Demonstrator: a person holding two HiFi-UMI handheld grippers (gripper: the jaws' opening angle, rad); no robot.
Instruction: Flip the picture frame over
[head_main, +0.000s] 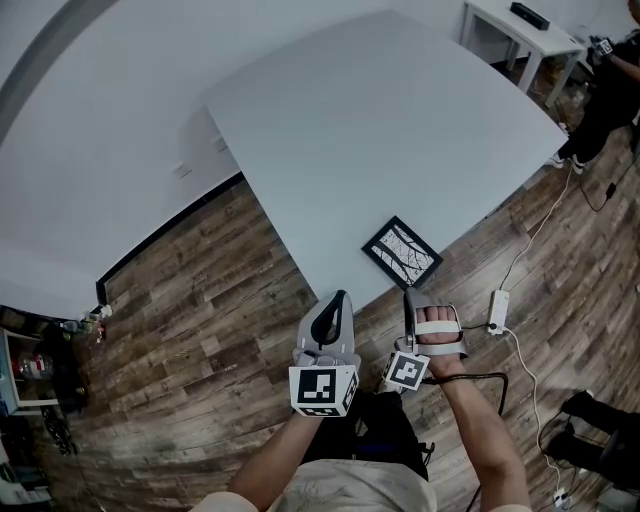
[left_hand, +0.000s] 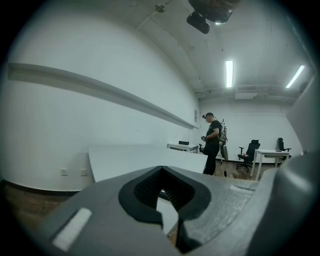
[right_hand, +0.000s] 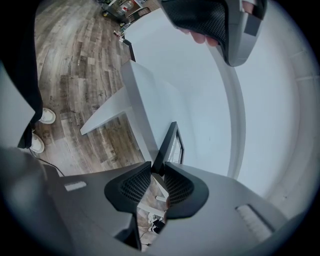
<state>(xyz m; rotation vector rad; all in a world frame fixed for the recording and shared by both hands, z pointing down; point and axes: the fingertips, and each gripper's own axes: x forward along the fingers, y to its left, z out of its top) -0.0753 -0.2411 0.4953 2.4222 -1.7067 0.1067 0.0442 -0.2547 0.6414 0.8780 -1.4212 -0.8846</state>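
Observation:
The picture frame (head_main: 402, 252) has a black border and a pale print of dark branching lines. It lies flat, picture side up, near the front edge of the white table (head_main: 380, 120). My right gripper (head_main: 407, 294) is shut with nothing in it, its tip just short of the table edge below the frame. In the right gripper view the frame (right_hand: 173, 143) shows edge-on just beyond the shut right gripper (right_hand: 157, 169). My left gripper (head_main: 340, 298) is shut and empty, left of the frame over the floor. The left gripper (left_hand: 161, 176) points across the table top (left_hand: 135, 157).
A white power strip (head_main: 497, 311) with a cable lies on the wood floor right of my right hand. A person in black (head_main: 612, 85) stands at the far right beside a second white table (head_main: 520, 30). Office chairs (left_hand: 248, 151) stand at the back.

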